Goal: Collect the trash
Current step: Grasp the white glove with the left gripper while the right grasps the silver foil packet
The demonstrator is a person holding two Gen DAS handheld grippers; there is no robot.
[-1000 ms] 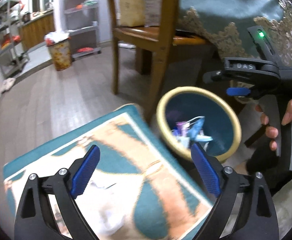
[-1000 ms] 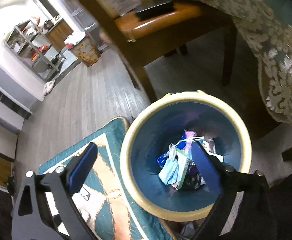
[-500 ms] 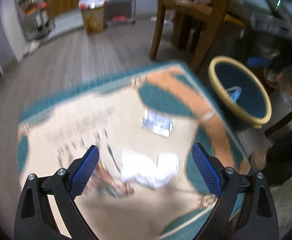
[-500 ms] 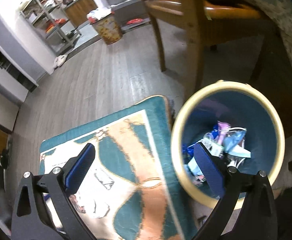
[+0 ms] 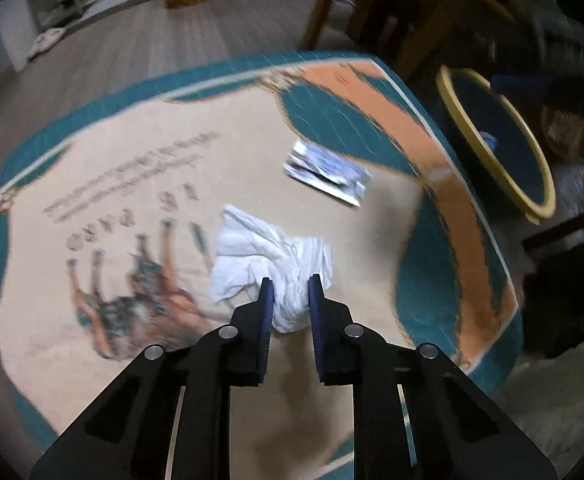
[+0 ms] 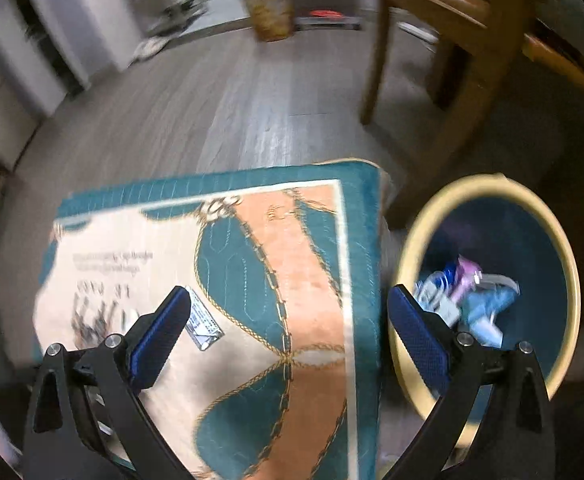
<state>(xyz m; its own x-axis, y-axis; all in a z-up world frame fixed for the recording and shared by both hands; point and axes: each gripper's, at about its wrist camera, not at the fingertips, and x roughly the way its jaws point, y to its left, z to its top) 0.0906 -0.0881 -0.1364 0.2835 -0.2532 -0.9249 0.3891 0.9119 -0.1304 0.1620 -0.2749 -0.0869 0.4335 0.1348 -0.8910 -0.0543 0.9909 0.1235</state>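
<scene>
Your left gripper (image 5: 289, 294) is clenched on the crumpled white tissue (image 5: 270, 256) on the teal-and-orange rug (image 5: 132, 184); your right gripper (image 6: 288, 320) hangs released beside the yellow-rimmed blue bin (image 6: 564, 264).

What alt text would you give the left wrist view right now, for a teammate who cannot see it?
The left gripper is closed on a crumpled white tissue lying on a teal, peach and cream rug. A flat wrapper lies farther along the rug, and a yellow-rimmed trash bin stands off the rug's right edge.
</scene>
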